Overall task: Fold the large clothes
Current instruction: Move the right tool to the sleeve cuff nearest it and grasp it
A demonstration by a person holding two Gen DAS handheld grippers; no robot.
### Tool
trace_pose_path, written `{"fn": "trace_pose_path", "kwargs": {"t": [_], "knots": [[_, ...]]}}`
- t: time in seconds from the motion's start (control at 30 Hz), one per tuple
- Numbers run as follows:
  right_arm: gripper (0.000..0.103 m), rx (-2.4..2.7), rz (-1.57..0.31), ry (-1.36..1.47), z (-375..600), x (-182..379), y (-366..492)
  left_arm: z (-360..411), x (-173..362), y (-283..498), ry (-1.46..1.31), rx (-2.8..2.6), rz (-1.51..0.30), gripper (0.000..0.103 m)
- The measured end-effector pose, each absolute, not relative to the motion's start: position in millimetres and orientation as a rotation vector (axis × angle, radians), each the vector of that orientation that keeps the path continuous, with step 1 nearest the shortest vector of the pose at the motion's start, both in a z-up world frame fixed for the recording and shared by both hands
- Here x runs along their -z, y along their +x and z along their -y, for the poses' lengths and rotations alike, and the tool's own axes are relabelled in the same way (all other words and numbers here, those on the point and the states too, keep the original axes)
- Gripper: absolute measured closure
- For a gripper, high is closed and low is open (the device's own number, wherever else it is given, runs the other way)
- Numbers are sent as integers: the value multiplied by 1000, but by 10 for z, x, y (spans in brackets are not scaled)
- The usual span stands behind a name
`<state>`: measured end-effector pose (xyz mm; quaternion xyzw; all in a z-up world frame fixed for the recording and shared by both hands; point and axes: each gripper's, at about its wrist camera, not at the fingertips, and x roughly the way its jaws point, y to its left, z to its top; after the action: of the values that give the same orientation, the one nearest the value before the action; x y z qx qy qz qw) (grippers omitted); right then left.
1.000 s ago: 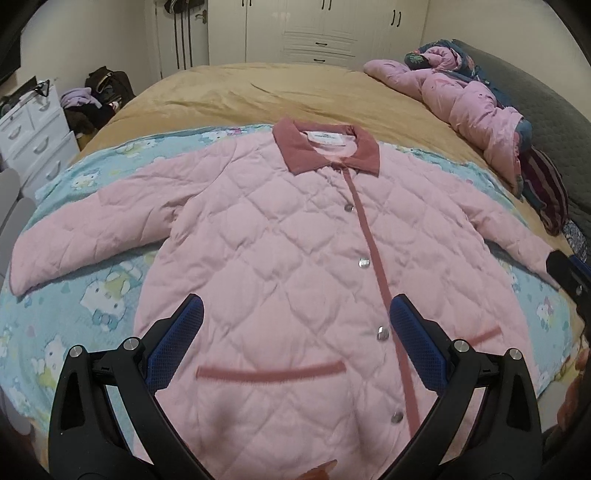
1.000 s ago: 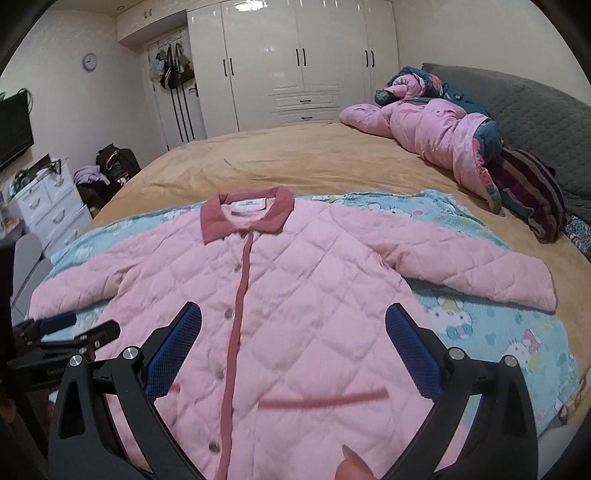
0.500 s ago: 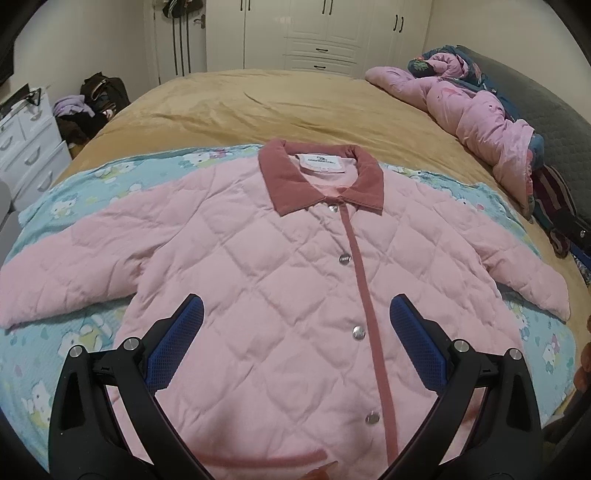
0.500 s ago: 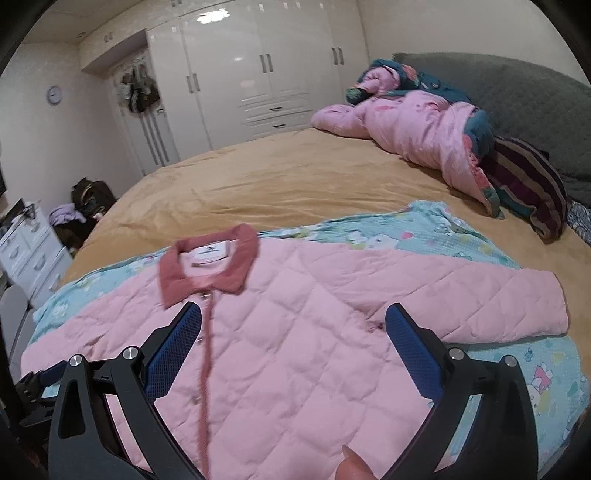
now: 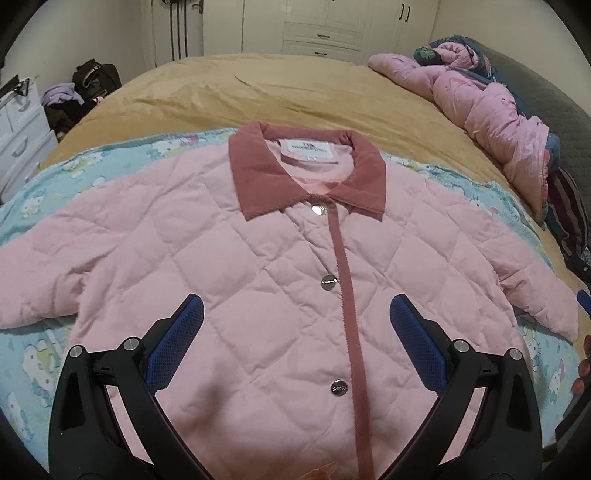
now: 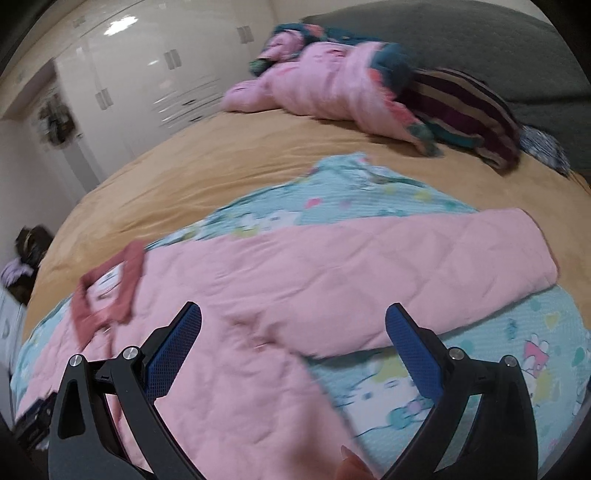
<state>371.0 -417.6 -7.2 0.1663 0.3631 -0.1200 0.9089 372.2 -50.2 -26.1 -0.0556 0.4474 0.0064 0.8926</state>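
Pink jacket (image 5: pixel 258 280) flat, buttoned, on blue sheet (image 5: pixel 33 354); left gripper (image 5: pixel 295 317) and right gripper (image 6: pixel 293 325) both spread wide, holding nothing.

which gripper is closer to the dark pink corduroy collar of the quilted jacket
Left. The left gripper hovers over the jacket's buttoned front, below the collar. The right gripper is off by the sleeve, collar far to its left.

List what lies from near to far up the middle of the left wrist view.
Left tool → quilted pink jacket → its dark pink collar → tan bedspread → white wardrobe.
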Motion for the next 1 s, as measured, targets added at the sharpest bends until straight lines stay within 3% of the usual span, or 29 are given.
{"fn": "trace_pose_path", "kwargs": {"t": [0.63, 1.0], "knots": [[4, 680, -755, 669, 5580, 758, 3406, 1427, 661, 4074, -4, 129, -984, 8], [4, 817, -790, 890, 6061, 1354, 3301, 1582, 772, 4317, -3, 141, -986, 8]]}}
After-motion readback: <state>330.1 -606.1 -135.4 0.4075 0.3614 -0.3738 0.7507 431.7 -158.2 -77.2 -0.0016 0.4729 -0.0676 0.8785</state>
